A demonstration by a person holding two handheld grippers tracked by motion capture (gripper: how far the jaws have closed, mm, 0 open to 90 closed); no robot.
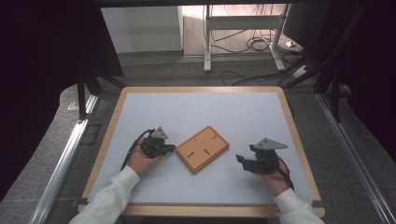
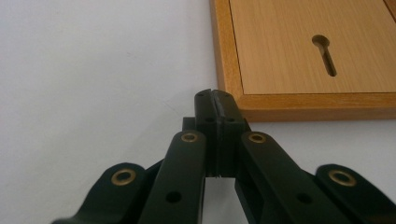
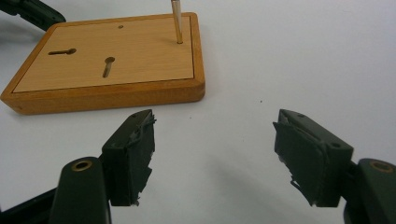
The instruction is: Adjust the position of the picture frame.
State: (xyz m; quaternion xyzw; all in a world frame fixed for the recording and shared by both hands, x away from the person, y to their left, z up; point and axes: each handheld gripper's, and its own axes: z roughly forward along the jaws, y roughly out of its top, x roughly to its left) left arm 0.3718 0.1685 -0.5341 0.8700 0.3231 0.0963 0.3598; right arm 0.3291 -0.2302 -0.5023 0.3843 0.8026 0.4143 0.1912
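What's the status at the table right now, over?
Left gripper shut, empty, tips at the wooden board edge. Right gripper open, empty, short of it. Thin pin upright in board. Nothing blocking.

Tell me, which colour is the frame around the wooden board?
The frame of the wooden board is orange-brown, darker than its pale inner panel; the right gripper view shows it best.

The wooden board (image 1: 202, 149) lay on the table (image 1: 243, 109) just below the frame's centre. The left gripper (image 1: 169, 149) sat at its left, tips just beside the board's edge; the right gripper (image 1: 241, 160) sat to its right, apart. 1 pin (image 3: 176, 21) stood upright in the board's corner.
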